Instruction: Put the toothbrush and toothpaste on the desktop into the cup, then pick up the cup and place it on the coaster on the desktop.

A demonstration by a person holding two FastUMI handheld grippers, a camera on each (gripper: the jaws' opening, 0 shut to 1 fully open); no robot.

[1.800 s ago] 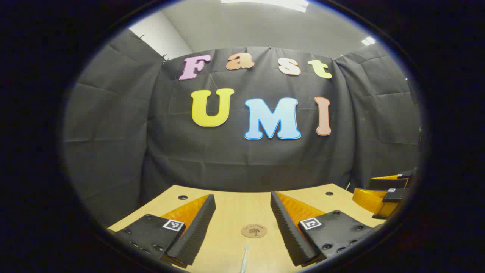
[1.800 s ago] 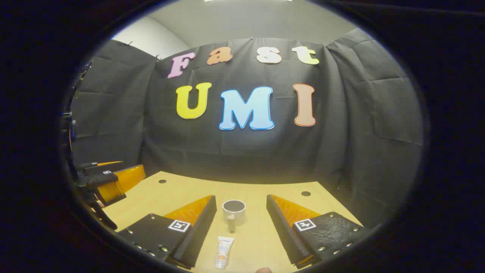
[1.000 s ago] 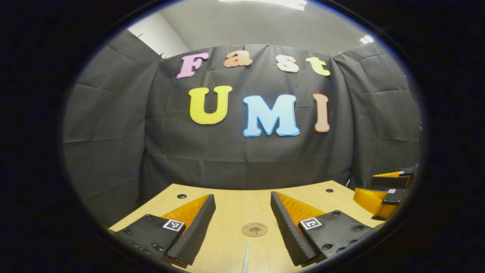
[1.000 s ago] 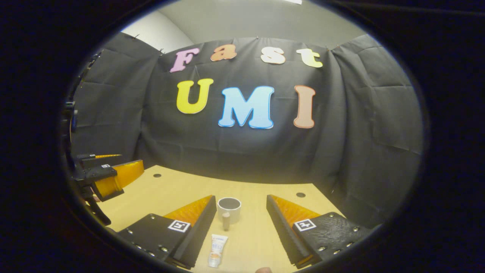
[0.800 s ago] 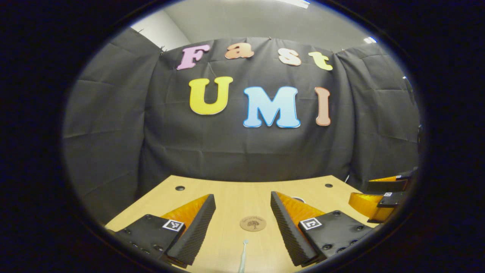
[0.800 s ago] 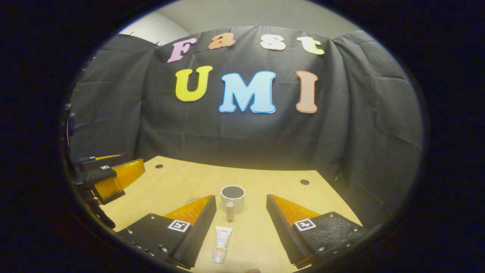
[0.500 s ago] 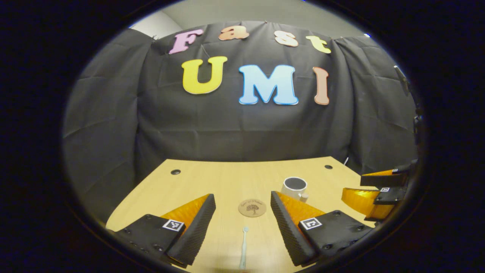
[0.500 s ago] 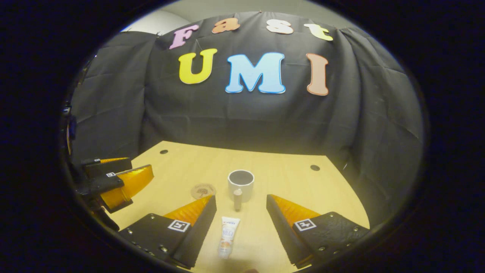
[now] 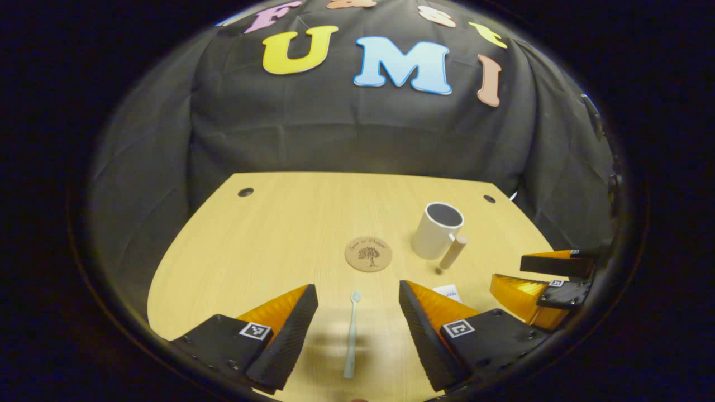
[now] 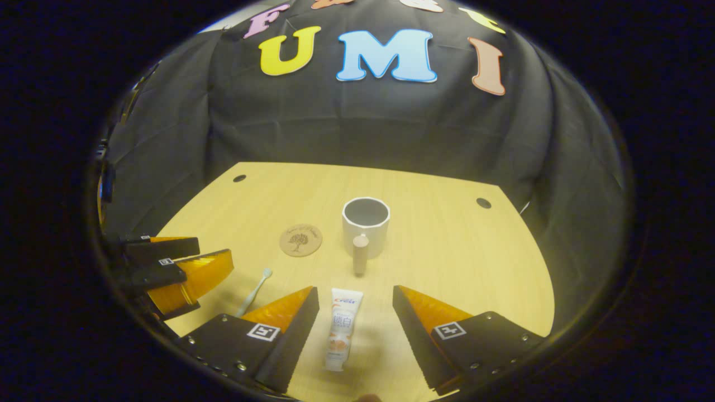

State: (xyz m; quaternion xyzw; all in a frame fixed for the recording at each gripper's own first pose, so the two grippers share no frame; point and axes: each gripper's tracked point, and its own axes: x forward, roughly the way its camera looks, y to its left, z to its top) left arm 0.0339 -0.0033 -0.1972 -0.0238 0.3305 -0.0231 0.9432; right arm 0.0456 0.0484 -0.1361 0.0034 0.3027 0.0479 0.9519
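A pale toothbrush lies on the wooden desktop between the fingers of my left gripper, which hangs open above it. A white toothpaste tube lies between the fingers of my open right gripper. Beyond it stands a white cup with a wooden handle, empty as far as I see. The round brown coaster lies left of the cup. In the left gripper view the coaster sits ahead, the cup to its right, and the right gripper at the right edge.
Black cloth walls close in the desk's far side. Small dark holes mark the desktop's far corners. The left gripper shows at the left edge of the right gripper view, near the toothbrush.
Both cameras have tilted down and risen, so the desktop now spreads wide. Toothbrush, toothpaste, cup and coaster have come fully into sight. Both grippers stay open.
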